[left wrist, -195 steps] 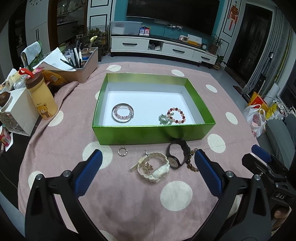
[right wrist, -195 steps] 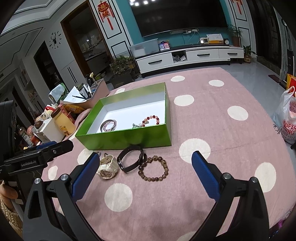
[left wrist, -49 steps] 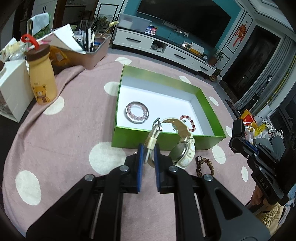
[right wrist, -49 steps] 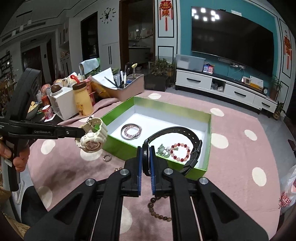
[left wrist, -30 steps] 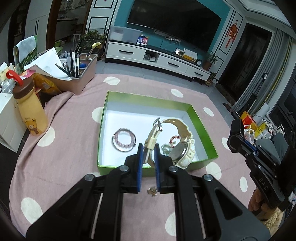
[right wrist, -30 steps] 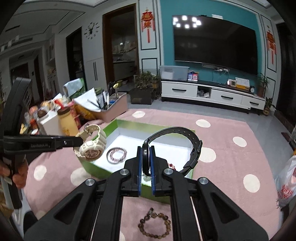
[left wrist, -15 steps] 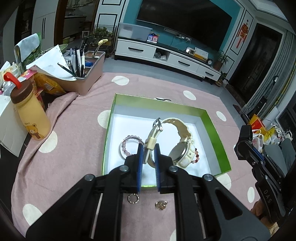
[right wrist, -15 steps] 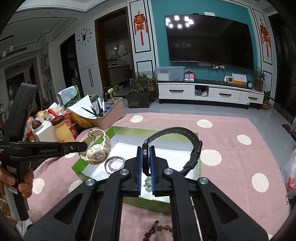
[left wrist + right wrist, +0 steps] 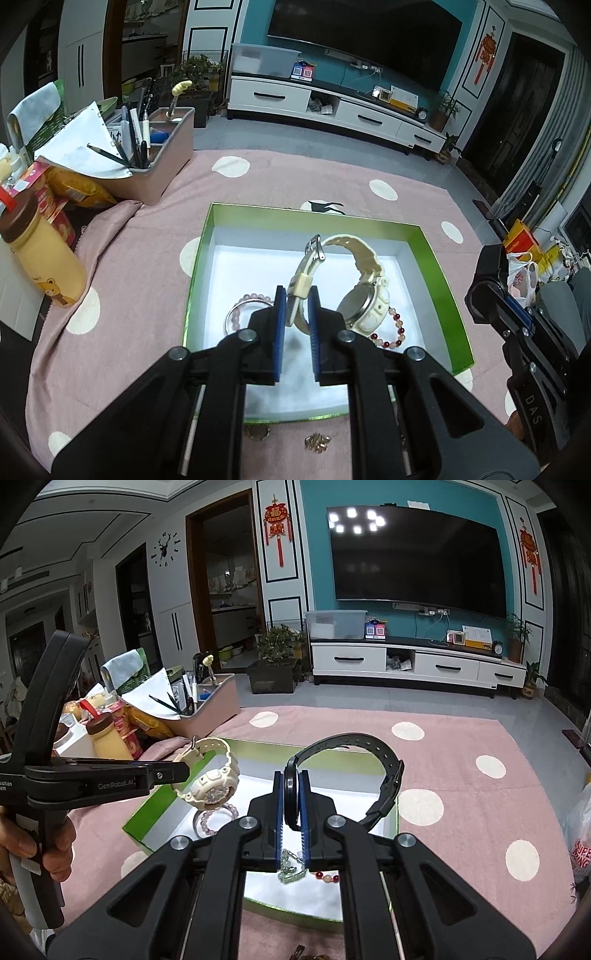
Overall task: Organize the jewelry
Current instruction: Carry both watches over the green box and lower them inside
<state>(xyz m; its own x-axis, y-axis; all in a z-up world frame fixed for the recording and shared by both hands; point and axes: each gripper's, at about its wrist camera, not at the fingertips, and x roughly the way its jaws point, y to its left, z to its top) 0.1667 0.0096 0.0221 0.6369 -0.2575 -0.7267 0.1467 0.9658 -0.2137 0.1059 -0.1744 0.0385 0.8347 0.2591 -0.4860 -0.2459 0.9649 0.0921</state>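
Left claw [image 9: 294, 314] clenched on the strap of the cream watch [image 9: 364, 301]. Since half a second earlier it had carried the watch forward, from near the front wall to over the white floor of the green box [image 9: 430, 254]. Judged: a release would now drop it inside. The watch was chunky moulded resin with a metal buckle and a ridged band. Below lay a pale pink bead bracelet [image 9: 240, 312] and a red bead bracelet [image 9: 395, 332], both glossy and round. Right claw [image 9: 290, 812] was clamped on the black watch [image 9: 351, 768], a smooth matte band curved in an arch, also farther over the box. A ring [image 9: 257, 432] and a gold trinket [image 9: 317, 442] remained on the pink dotted cloth [image 9: 129, 295] of the worktop.
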